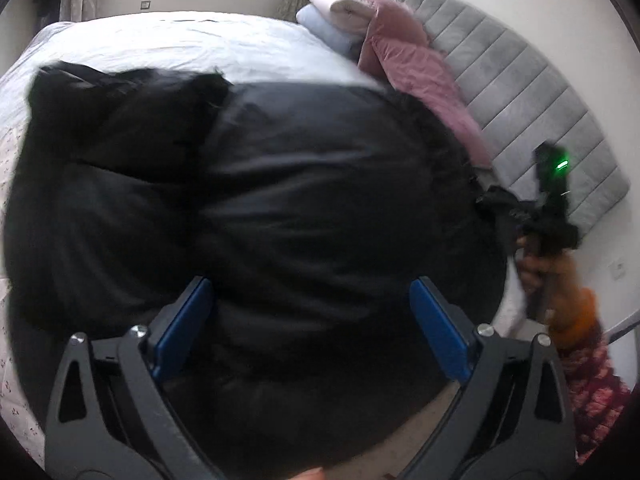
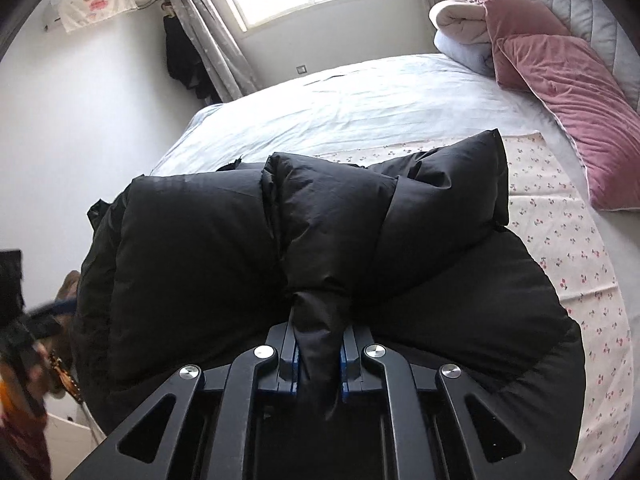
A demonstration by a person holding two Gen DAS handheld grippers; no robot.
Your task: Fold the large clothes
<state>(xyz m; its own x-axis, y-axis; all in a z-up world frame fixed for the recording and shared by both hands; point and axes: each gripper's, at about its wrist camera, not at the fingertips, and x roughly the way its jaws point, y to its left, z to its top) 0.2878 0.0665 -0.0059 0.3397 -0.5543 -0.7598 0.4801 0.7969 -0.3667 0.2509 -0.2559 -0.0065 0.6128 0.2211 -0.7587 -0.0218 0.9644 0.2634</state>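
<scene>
A big black puffer jacket (image 1: 280, 184) lies bunched on the bed. My left gripper (image 1: 312, 292) hovers over it, open wide, blue pads apart with only jacket surface below them. In the right wrist view the jacket (image 2: 320, 224) fills the middle, its sleeves crossed over the body. My right gripper (image 2: 319, 340) is shut on a pinched fold of the jacket's black fabric, which runs back between the blue pads. The right gripper (image 1: 500, 208) also shows at the jacket's right edge in the left wrist view, held by a hand in an orange sleeve.
The bed (image 2: 360, 104) has a pale sheet and a floral cloth (image 2: 560, 232). Pink pillows (image 2: 560, 80) and folded blankets (image 2: 460, 28) lie at its head against a grey padded headboard (image 1: 520, 92). A window and curtains stand behind the bed.
</scene>
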